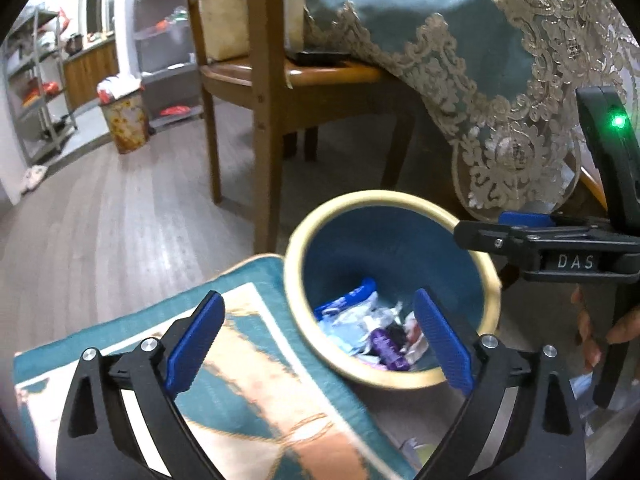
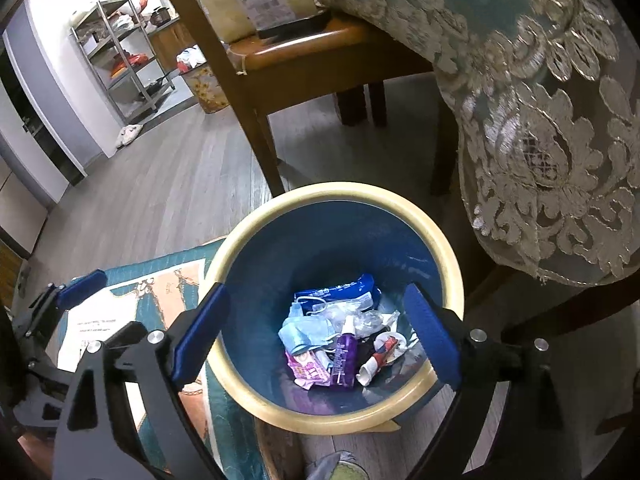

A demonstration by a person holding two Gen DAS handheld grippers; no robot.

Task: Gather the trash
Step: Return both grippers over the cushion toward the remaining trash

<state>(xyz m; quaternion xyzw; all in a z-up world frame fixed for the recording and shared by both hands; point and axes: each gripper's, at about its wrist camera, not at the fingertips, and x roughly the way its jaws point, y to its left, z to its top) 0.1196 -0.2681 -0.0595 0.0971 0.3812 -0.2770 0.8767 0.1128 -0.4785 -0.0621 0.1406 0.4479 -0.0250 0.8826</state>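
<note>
A blue bin with a cream rim (image 2: 448,256) stands on the floor; it also shows in the left wrist view (image 1: 490,276). Inside lie several pieces of trash: a purple bottle (image 2: 345,356), a blue face mask (image 2: 304,334), a blue wrapper (image 2: 340,290) and crumpled paper (image 2: 380,356). My right gripper (image 2: 316,336) is open and empty, right above the bin's mouth. My left gripper (image 1: 320,344) is open and empty, above the bin's left rim and the rug. The right gripper's body shows in the left wrist view (image 1: 560,240); the left gripper shows at the right wrist view's left edge (image 2: 60,304).
A teal patterned rug (image 1: 248,392) lies left of the bin. A wooden chair (image 2: 304,56) stands behind it. A table's lace-edged blue cloth (image 2: 540,140) hangs at the right. Metal shelves (image 1: 40,80) and a flowered bin (image 1: 124,120) stand far left.
</note>
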